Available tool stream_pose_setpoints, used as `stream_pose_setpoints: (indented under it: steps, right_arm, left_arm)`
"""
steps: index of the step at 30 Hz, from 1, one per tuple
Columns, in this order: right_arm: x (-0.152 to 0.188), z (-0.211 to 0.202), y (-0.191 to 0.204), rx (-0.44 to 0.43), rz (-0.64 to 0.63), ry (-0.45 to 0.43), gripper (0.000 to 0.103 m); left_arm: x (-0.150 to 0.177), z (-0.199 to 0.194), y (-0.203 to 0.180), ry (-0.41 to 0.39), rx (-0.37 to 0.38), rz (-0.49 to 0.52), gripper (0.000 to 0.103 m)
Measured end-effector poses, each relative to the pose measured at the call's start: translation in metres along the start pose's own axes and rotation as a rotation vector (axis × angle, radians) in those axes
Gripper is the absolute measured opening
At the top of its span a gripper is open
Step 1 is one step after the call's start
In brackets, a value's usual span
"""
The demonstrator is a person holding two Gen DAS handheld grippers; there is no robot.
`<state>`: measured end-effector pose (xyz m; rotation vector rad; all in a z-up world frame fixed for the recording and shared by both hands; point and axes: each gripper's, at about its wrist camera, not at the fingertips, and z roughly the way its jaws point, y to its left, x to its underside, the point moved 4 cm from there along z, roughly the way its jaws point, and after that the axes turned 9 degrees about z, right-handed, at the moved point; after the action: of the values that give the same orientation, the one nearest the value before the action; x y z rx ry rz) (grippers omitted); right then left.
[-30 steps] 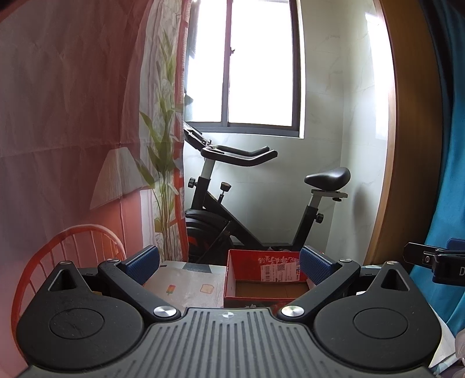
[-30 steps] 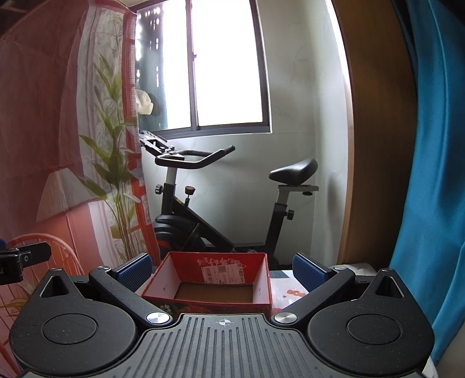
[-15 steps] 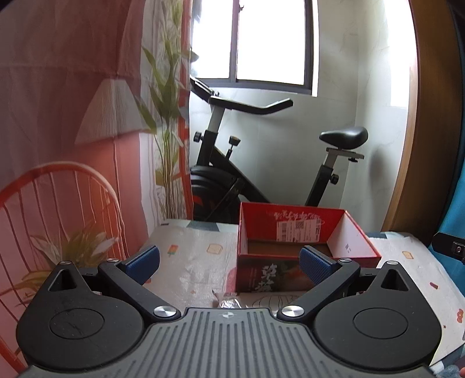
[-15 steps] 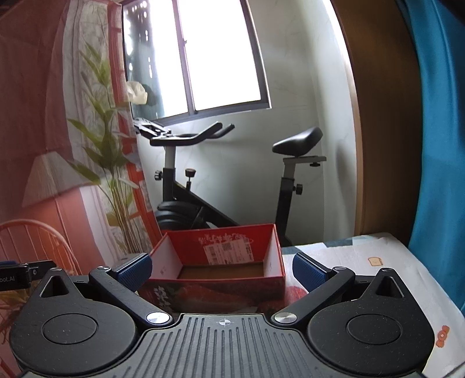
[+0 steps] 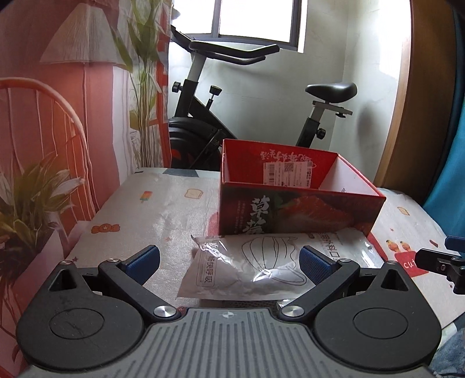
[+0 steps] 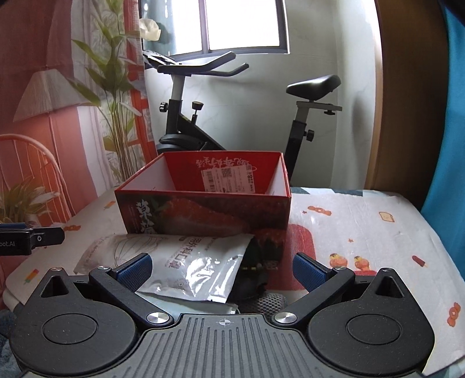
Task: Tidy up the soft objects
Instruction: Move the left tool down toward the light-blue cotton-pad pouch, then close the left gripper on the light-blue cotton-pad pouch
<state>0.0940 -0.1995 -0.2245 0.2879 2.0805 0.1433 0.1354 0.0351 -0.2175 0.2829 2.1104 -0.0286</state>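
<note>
Both grippers, left gripper [image 5: 229, 258] and right gripper [image 6: 222, 267], hover level, jaws spread, mask packet [image 5: 255, 267] between fingertips, red box [image 5: 290, 197] beyond

One red box [image 5: 299, 209], frame centre. One plastic mask pack [image 5: 261, 267] below it. One exercise bike [image 5: 221, 116] behind. Two grippers, one per view. One window [image 6: 244, 26], top.
</note>
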Motion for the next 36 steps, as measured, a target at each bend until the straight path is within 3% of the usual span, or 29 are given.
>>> stream_pose_setpoints:
  steps: [5,11,19,25,30,32,36]
  right_arm:
    - [0.019,0.005,-0.008,0.002,-0.021,0.035,0.103]
    - [0.038,0.011,-0.006,-0.006,-0.081,0.085,0.103]
    - [0.061,0.03,-0.002,-0.045,-0.106,0.186,0.102]
    - [0.071,0.039,0.0,-0.067,-0.108,0.234,0.095]
    - [0.078,0.048,-0.003,-0.063,-0.09,0.28,0.089]
    - [0.08,0.051,-0.004,-0.073,-0.083,0.293,0.083]
    - [0.084,0.052,0.003,-0.104,-0.131,0.3,0.078]
  left_arm:
    - [0.018,0.004,-0.003,0.034,0.068,-0.012,0.101]
    - [0.034,0.009,-0.017,0.024,0.087,0.114,0.096]
    - [0.058,0.031,-0.03,0.142,0.185,0.134,0.096]
    - [0.073,0.047,-0.032,0.229,0.211,0.13,0.093]
    - [0.081,0.055,-0.036,0.263,0.262,0.127,0.092]
    - [0.082,0.058,-0.035,0.272,0.271,0.109,0.09]
    - [0.083,0.059,-0.037,0.263,0.305,0.1,0.086]
